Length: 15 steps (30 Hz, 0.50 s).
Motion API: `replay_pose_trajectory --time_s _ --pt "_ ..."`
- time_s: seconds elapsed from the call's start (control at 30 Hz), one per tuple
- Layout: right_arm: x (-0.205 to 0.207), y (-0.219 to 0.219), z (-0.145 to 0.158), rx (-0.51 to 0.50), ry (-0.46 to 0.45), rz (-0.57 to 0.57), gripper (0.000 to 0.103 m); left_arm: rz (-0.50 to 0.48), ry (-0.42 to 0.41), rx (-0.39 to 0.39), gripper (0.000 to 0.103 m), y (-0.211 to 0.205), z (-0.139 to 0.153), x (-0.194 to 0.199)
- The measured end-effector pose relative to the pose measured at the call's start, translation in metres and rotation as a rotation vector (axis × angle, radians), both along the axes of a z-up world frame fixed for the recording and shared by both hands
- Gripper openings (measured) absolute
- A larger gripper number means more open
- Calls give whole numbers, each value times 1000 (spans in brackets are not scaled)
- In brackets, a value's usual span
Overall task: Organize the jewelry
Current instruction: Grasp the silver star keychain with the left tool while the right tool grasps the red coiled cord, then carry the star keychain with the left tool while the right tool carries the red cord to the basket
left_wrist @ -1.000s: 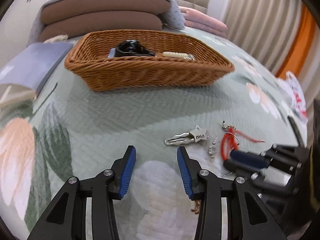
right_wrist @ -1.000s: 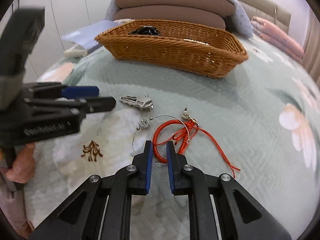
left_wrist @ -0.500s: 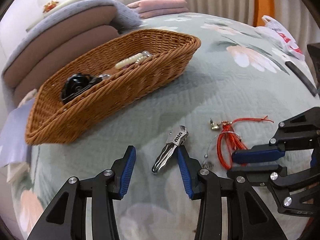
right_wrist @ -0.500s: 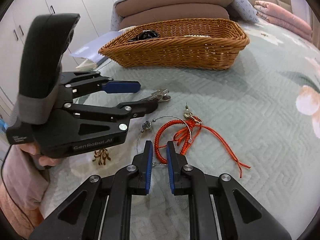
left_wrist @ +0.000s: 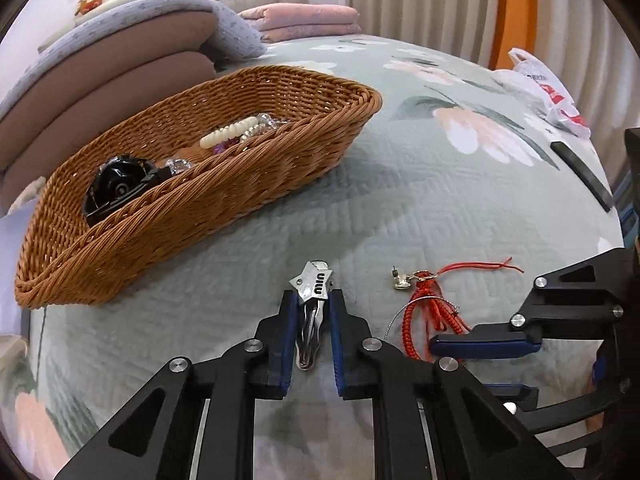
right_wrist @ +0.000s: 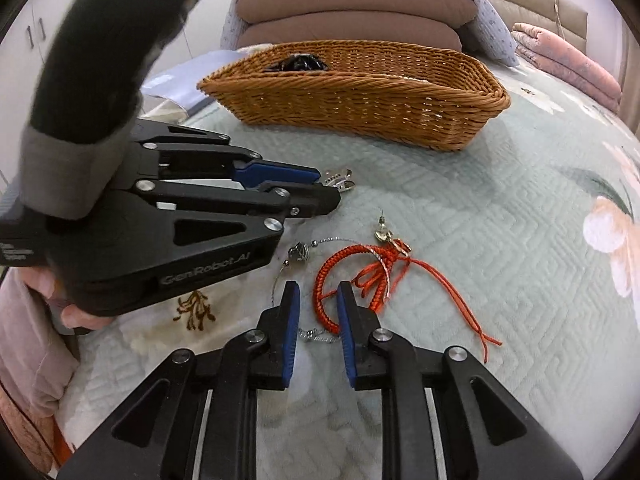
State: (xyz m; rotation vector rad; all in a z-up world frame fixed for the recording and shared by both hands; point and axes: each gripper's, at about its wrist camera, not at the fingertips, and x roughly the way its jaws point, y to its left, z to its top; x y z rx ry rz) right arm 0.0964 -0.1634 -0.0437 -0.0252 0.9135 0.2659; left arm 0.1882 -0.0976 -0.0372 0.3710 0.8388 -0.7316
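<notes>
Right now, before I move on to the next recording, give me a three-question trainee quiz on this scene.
1. True or false: the woven wicker basket is empty.
2. What lies between the blue pads of the left gripper? A) silver metal hair clip B) red braided cord bracelet C) small gold heart earring
3. Fill in: the right gripper straddles the red bracelet on the ____ quilt.

Key: 1 false, it holds beads and a black object. 2 A. 3 green.
</notes>
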Motion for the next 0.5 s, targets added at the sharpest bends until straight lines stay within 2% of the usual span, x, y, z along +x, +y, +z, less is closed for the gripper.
replay_pose_trajectory --time_s 0.1,0.13,0.2,0.27,0.43,0.5 --pt "-2 9 0 -60 -22 10 19 8 14 -37 14 5 1 2" --pt "-4 10 0 -59 -22 20 9 15 16 -46 14 7 2 2" --pt "-4 8 0 -32 -16 33 7 30 12 -61 14 11 3 1" --pt "-5 -3 4 71 -8 62 6 38 -7 -88 14 16 7 -2" --pt "-21 -30 34 281 -80 110 6 55 -1 -163 15 31 13 0" --pt "-25 -35 42 312 -87 124 6 62 4 -169 15 32 12 1"
